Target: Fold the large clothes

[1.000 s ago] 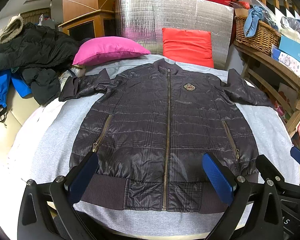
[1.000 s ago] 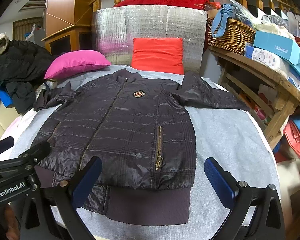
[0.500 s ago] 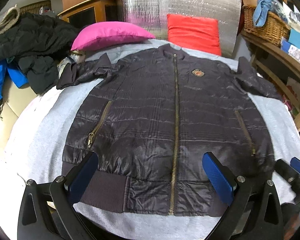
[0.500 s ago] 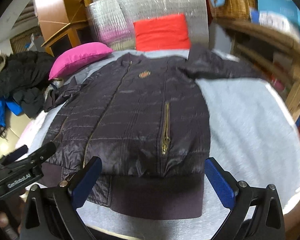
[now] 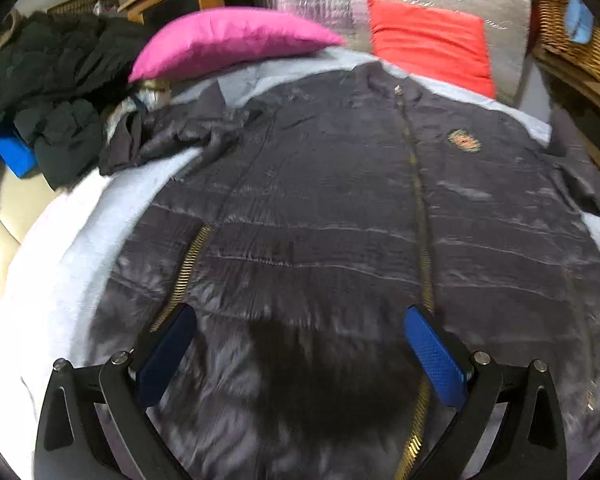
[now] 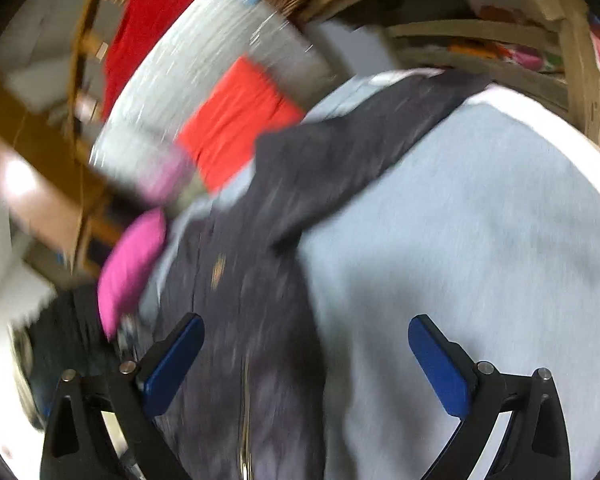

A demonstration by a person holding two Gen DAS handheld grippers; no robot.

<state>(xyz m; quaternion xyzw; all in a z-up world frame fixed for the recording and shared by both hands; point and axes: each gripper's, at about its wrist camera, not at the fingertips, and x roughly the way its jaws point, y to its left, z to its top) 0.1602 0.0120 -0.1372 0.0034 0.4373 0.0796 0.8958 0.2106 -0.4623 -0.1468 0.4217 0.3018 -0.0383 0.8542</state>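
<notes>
We see the dark quilted jacket (image 5: 340, 220) lying flat, front up, on the grey sheet (image 5: 60, 272). Its long axis runs along the brass centre zip, collar toward the red cushion (image 5: 432, 44) and hem toward our left gripper (image 5: 300, 356). One sleeve stretches out below the pink pillow (image 5: 228, 40), left of the red cushion. A small crest (image 5: 462, 142) sits on the chest below the red cushion; its lettering is too blurred for us to read. Our left gripper hovers over the lower jacket, jaws spread wide, holding nothing. Our right gripper (image 6: 304, 364), its view tilted and blurred, straddles the jacket's side edge, jaws likewise released. The other sleeve (image 6: 364, 136) reaches out to the right of the red cushion.
</notes>
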